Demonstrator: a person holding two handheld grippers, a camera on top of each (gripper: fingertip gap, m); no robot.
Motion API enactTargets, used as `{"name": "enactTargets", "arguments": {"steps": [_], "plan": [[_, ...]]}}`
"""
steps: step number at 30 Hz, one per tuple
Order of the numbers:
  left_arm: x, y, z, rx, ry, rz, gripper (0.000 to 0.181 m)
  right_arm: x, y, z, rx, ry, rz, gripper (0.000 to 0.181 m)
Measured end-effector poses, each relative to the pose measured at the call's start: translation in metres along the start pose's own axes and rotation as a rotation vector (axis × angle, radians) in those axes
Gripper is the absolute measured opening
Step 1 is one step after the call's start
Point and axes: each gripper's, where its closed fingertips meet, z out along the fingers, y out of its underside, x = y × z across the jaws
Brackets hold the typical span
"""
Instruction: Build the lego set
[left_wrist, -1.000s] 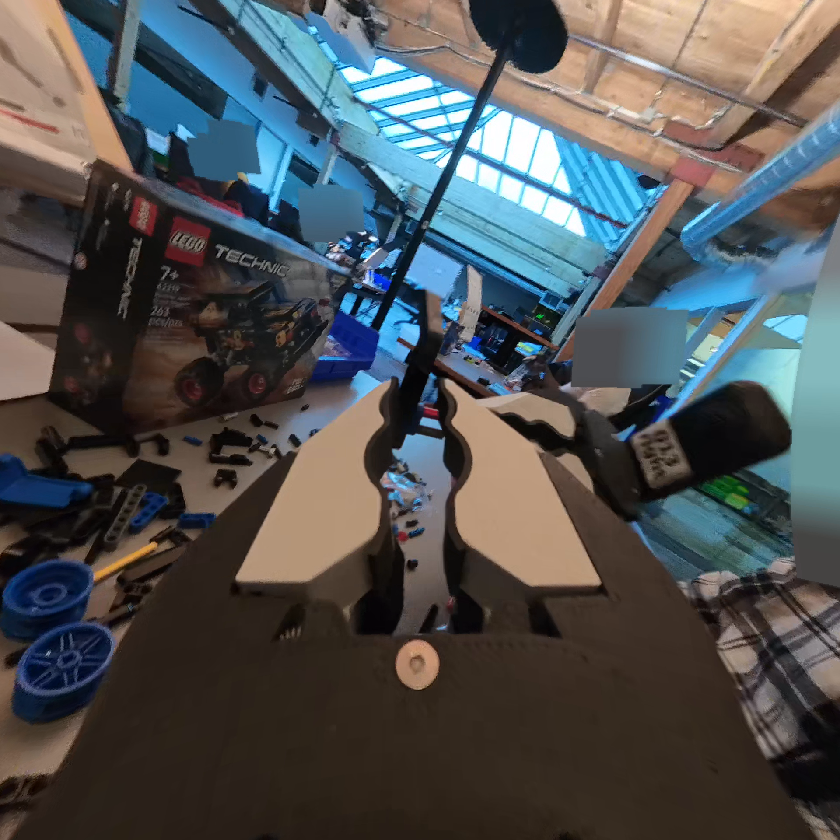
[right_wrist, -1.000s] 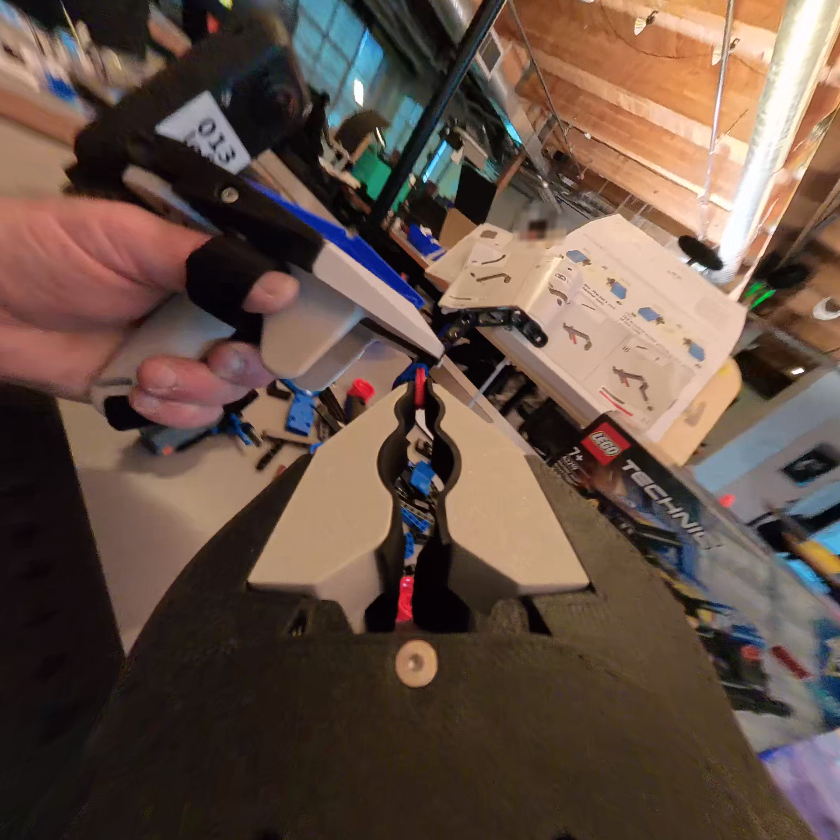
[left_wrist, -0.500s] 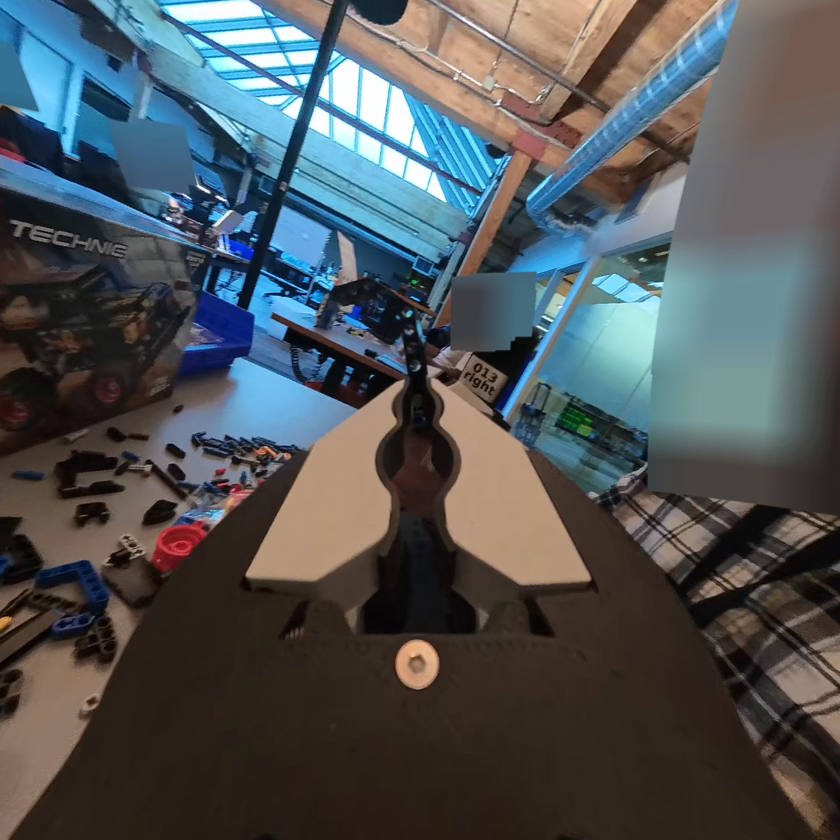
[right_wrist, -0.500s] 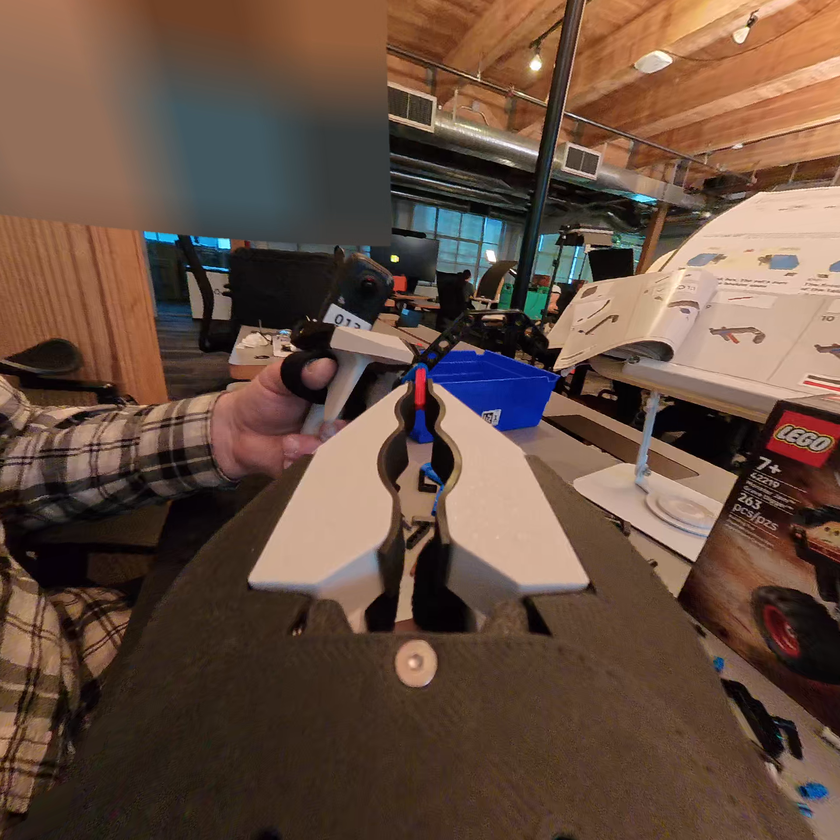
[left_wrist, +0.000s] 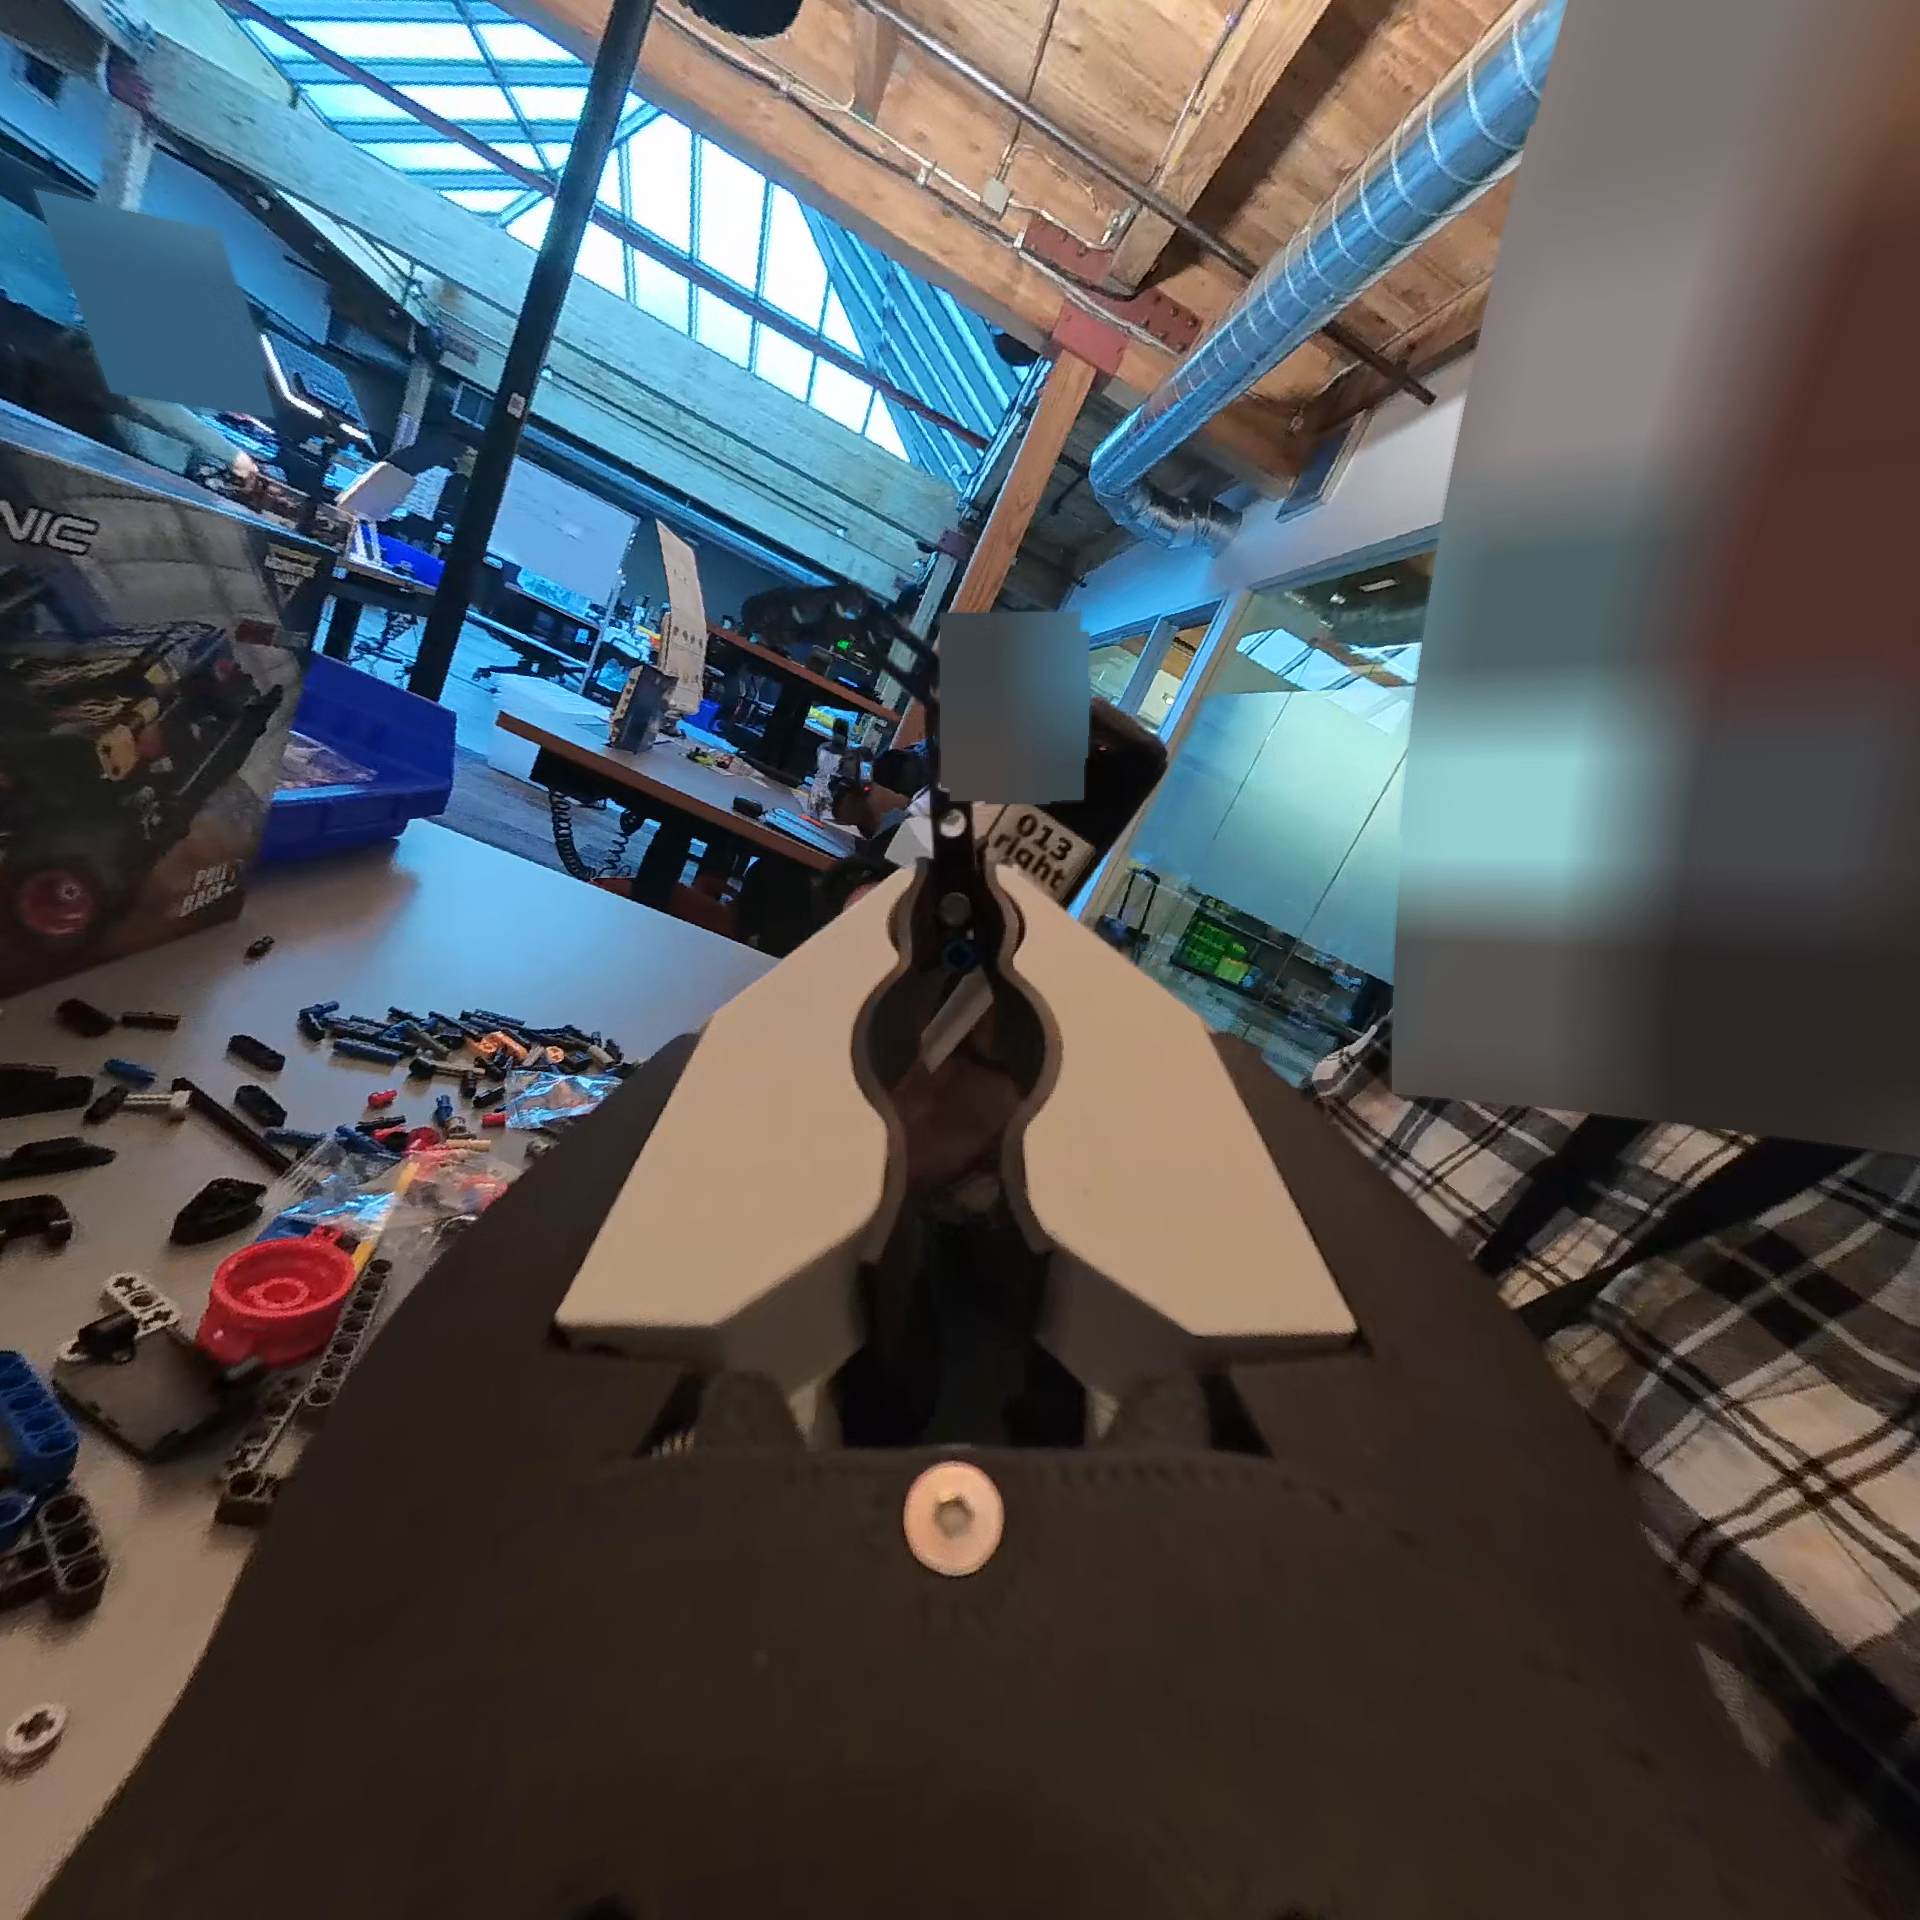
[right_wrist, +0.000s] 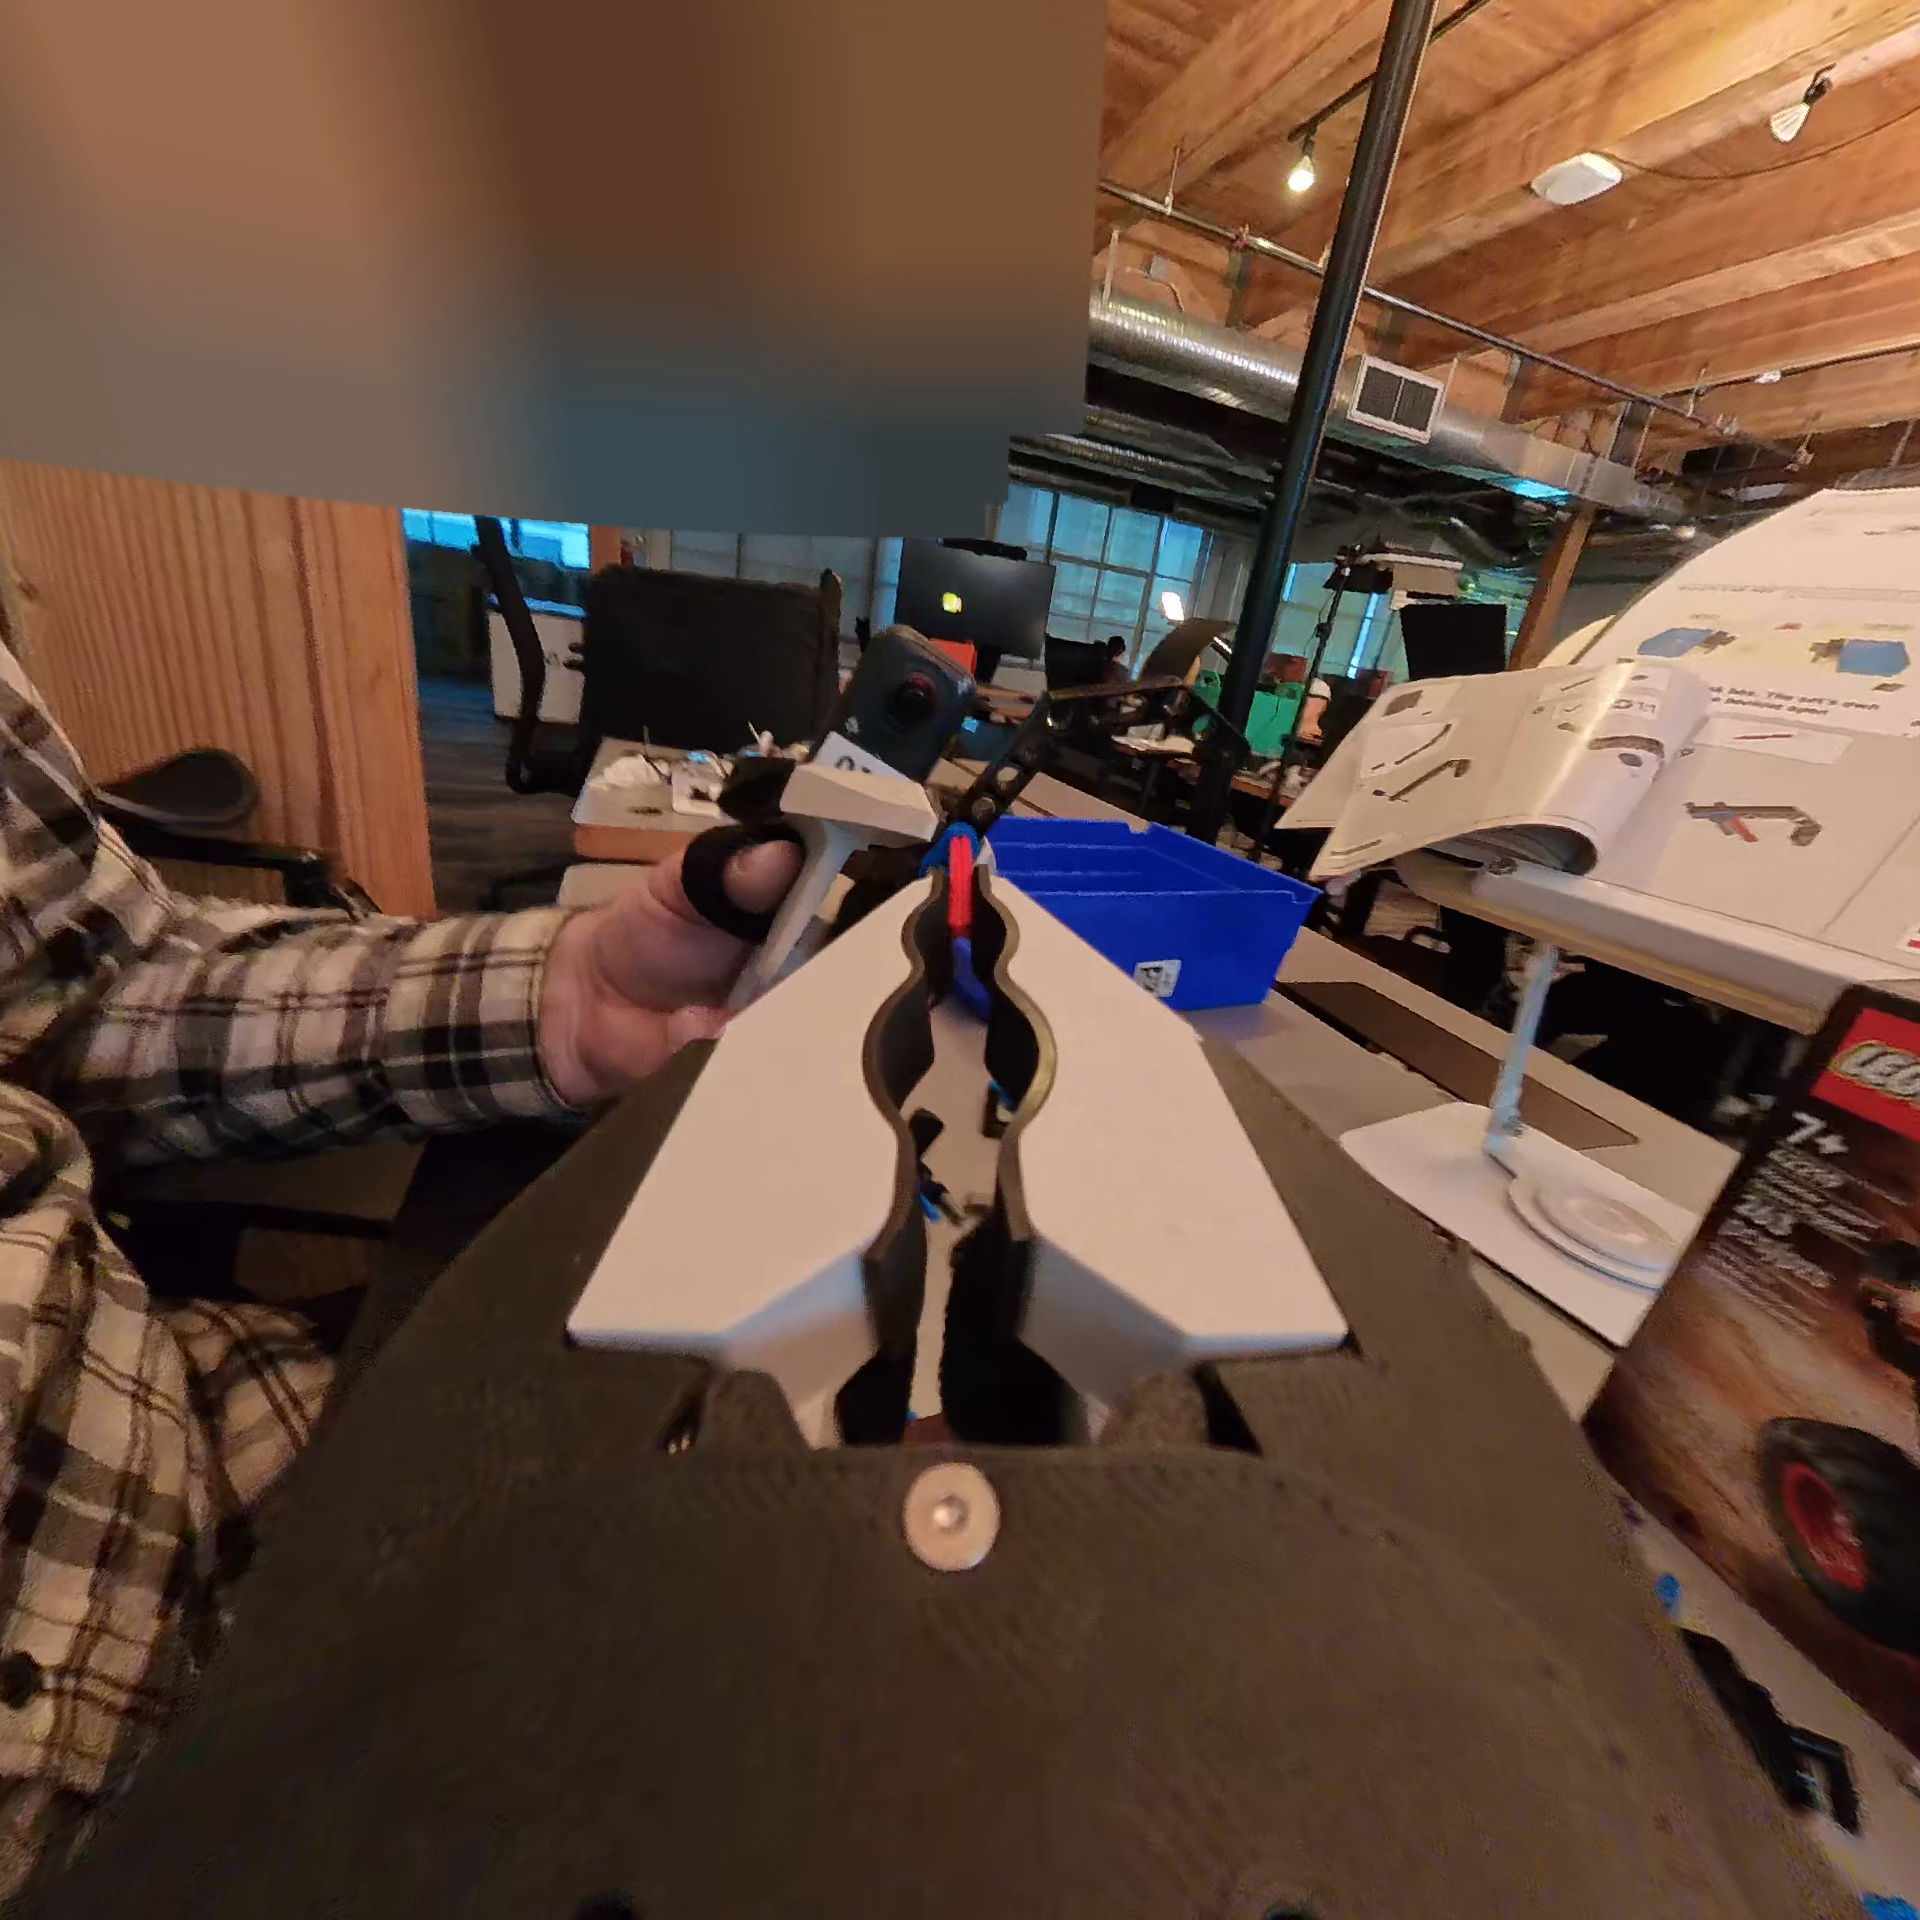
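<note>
My left gripper is shut on a black Technic beam, which sticks up past its tips; a small blue pin shows between the jaws. My right gripper is shut on a small red piece with a blue pin at its top. Both are held in the air, tip to tip. In the right wrist view the left gripper's white finger holds the black beam, whose lower end meets the red and blue piece. A hand in a plaid sleeve holds the left gripper.
Loose black, blue and red parts lie on the grey table, with a red wheel hub. The set's box and a blue bin stand behind them. An open instruction booklet sits on a white stand at the right. Only a small space, under 4 cm, lies between the two pairs of fingers.
Both grippers have risen from over the table and turned to face each other. The left one swung right, and the held parts have come together tip to tip.
</note>
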Motion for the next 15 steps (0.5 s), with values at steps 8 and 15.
{"name": "enactTargets", "arguments": {"steps": [8,15], "plan": [[0.004,0.015,0.004,-0.095,0.042,-0.026,0.006,-0.006,0.006,0.004,-0.071,-0.021,-0.080,0.001],[0.000,0.013,0.003,-0.084,0.023,-0.012,0.006,-0.003,0.009,0.006,-0.072,-0.040,-0.038,0.001]]}}
